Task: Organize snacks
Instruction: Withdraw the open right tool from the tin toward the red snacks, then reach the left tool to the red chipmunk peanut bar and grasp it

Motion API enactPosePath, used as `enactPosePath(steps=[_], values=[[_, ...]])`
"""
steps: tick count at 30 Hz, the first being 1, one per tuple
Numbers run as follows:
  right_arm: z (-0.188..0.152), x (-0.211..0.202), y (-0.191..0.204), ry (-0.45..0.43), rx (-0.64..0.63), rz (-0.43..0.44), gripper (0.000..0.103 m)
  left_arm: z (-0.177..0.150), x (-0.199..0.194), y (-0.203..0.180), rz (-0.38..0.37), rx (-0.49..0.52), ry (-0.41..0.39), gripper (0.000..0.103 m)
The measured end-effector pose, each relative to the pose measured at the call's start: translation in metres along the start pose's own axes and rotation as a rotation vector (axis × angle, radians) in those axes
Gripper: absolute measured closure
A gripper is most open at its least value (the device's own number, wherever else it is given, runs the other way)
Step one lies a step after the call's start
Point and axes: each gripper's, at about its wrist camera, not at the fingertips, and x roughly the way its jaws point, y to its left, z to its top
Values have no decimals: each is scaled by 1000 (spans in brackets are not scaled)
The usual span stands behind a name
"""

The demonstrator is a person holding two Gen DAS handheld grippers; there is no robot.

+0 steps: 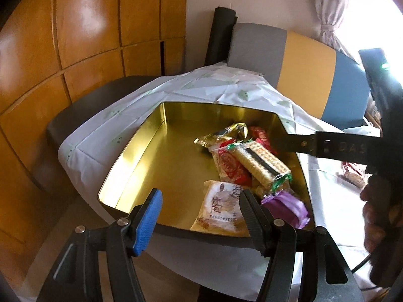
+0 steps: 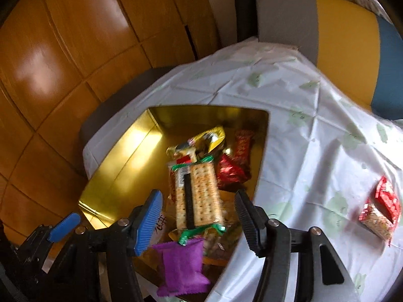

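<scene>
Snacks piled in a gold-lined tin (image 1: 141, 156) on the white tablecloth (image 2: 289, 115): cracker pack (image 2: 199, 196) on top, purple packet (image 2: 181, 264) at the near corner, red wrappers (image 2: 233, 168) and a gold one (image 2: 214, 136) farther back, pale packet (image 1: 219, 209) near the front wall. Left gripper (image 1: 199, 211) over the tin's near edge, jaws apart, nothing between the pads. Right gripper (image 2: 199, 216) above the cracker pack, jaws spread, pads clear of it. Out on the cloth, well apart from the tin, two stray red snacks (image 2: 380, 209).
</scene>
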Motion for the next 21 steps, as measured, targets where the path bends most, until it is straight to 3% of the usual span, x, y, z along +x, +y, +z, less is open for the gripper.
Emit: enactPosePath(steps=[9, 15, 21], values=[[-10, -50, -64, -52, 58, -90, 42, 10, -13, -30, -58, 72, -28, 39], [-37, -82, -141, 5, 134, -238, 42, 23, -20, -71, -140, 166, -38, 39], [-70, -117, -232, 48, 256, -401, 42, 29, -20, -130, -271, 271, 9, 39]])
